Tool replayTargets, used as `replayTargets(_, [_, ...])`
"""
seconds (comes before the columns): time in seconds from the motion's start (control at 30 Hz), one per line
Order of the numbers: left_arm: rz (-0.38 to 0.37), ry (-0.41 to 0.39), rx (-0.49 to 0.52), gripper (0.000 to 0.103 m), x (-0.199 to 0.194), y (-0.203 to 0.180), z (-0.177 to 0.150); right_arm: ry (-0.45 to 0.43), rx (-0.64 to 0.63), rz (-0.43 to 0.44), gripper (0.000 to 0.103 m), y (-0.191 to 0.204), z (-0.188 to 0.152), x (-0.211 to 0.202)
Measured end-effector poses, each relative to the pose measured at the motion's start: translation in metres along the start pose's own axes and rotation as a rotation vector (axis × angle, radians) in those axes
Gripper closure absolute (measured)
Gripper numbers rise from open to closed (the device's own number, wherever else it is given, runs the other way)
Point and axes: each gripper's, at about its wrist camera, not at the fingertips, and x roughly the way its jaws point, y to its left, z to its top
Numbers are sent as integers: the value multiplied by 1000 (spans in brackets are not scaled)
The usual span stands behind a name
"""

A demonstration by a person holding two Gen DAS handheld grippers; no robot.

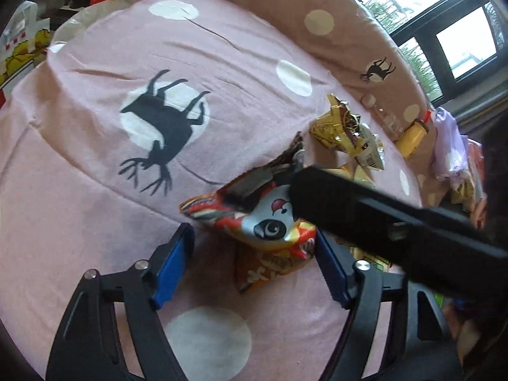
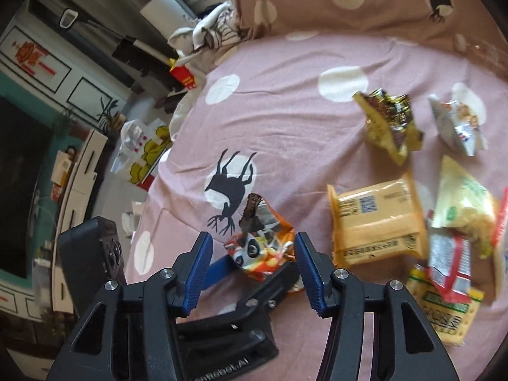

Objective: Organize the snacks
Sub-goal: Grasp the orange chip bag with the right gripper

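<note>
Pink deer-print bedsheet (image 2: 285, 120) carries scattered snack packets: a gold wrapper (image 2: 389, 123), a silver pouch (image 2: 457, 125), an orange pack (image 2: 377, 219) and several more at the right edge. Between both grippers sits an opened red-orange bag (image 2: 263, 244). The left gripper (image 1: 254, 254) stands open around it, one blue pad touching; the right gripper (image 2: 252, 254) is open too, its black body crossing the left view.

Pink deer-print bedsheet (image 1: 95, 165), bright dark-framed window (image 1: 457, 41)
</note>
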Motion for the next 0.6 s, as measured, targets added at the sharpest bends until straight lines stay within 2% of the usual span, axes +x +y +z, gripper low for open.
replayTargets(0.07, [-15, -2, 18, 35, 1, -1, -1, 7, 6, -40, 48, -7, 3, 9])
replayTargets(0.1, [-32, -5, 33, 42, 1, -3, -2, 17, 13, -44, 48, -10, 4, 13])
replayTargets(0.13, [-51, -2, 44, 50, 2, -5, -3, 38, 24, -33, 48, -15, 4, 16])
replayTargets(0.17, [-57, 4, 47, 52, 3, -6, -4, 55, 28, -18, 48, -17, 3, 22])
replayTargets(0.27, [-40, 2, 66, 54, 0, -9, -6, 34, 24, 3, 50, -19, -2, 21])
replayTargets(0.33, [-40, -6, 97, 67, -5, -17, -7, 21, 18, 6, 53, -18, -5, 15])
replayTargets(0.37, [-37, -18, 122, 71, -10, -23, -9, 5, 10, 7, 55, -17, -8, 9])
replayTargets(0.6, [-30, -80, 232, 73, -40, -57, -23, -104, -2, 22, 56, -14, -24, -41])
